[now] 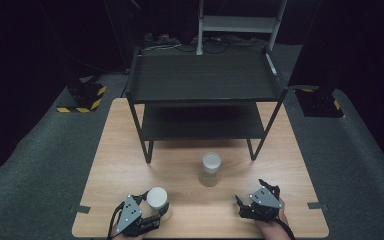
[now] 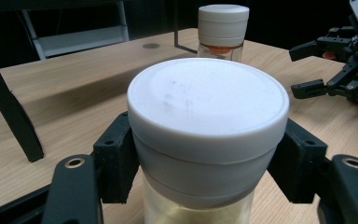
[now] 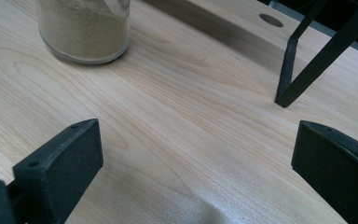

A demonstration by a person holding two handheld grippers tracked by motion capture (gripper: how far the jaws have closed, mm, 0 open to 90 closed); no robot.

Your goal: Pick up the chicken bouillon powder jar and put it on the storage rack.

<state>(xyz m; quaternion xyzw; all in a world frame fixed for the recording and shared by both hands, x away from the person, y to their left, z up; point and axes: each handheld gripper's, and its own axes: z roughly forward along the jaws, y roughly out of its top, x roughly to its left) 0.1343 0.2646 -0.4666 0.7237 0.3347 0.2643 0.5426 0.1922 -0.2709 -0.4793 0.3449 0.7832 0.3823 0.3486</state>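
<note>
While the right tool (image 1: 252,199) gapes empty, the left tool (image 2: 205,158) clamps a white-lidded jar (image 2: 207,135)

High view: fixed above near edge of counter (image 1: 130,150), facing fwd and down. Left gripper view: close, low, looking across to far jar (image 2: 223,30). Right gripper view: close, angled down; shares same jar (image 3: 84,28) and shelf leg (image 3: 291,70).

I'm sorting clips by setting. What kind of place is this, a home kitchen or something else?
Probably a staged recording studio or lab, not a kitchen: a lone wooden table stands on grey carpet amid black surroundings, with hazard-striped stand bases beside it and a bare black shelf rack on the table.
</note>
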